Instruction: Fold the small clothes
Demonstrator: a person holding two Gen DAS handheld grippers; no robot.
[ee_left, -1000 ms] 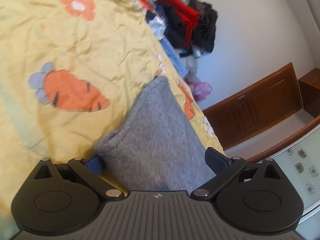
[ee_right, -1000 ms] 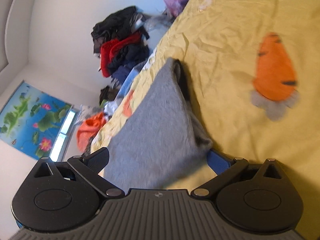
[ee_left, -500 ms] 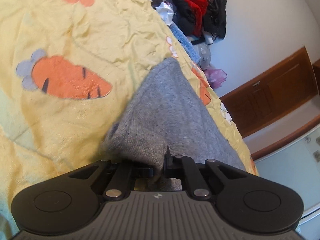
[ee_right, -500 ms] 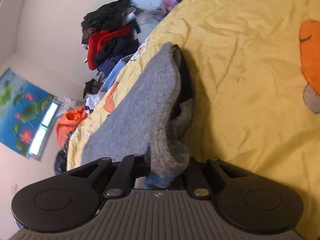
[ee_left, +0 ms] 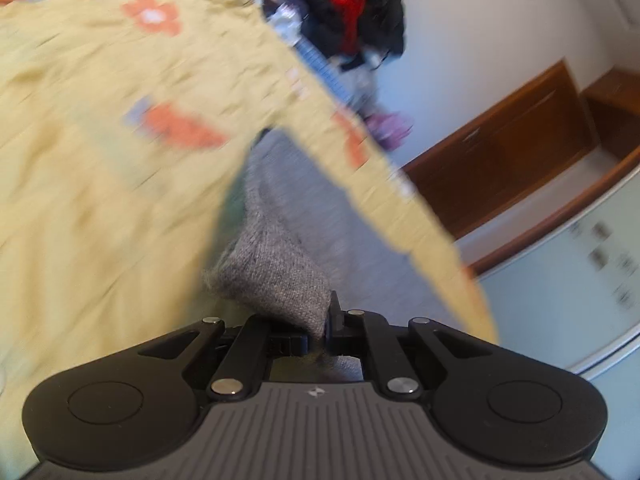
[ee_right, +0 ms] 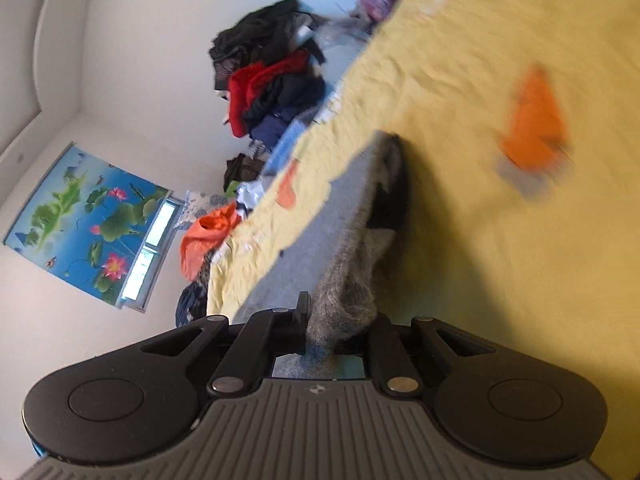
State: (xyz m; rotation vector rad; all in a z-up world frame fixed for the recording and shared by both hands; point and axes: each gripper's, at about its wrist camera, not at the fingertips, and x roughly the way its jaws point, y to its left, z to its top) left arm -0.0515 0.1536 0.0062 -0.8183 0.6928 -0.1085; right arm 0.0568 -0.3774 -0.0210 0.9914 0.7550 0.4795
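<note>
The grey knitted garment (ee_left: 280, 268) lies stretched along the edge of the yellow bed cover (ee_left: 100, 220). Its two near corners are bunched and raised, and the far end (ee_right: 386, 148) rests flat.

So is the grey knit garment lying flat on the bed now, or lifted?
Partly lifted. Its near edge is bunched and raised, pinched in both tongs; the far end lies on the yellow bedspread.

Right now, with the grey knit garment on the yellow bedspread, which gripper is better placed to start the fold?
Neither clearly: the left gripper and the right gripper are each shut on a near corner of the grey garment, so both can lift together.
</note>
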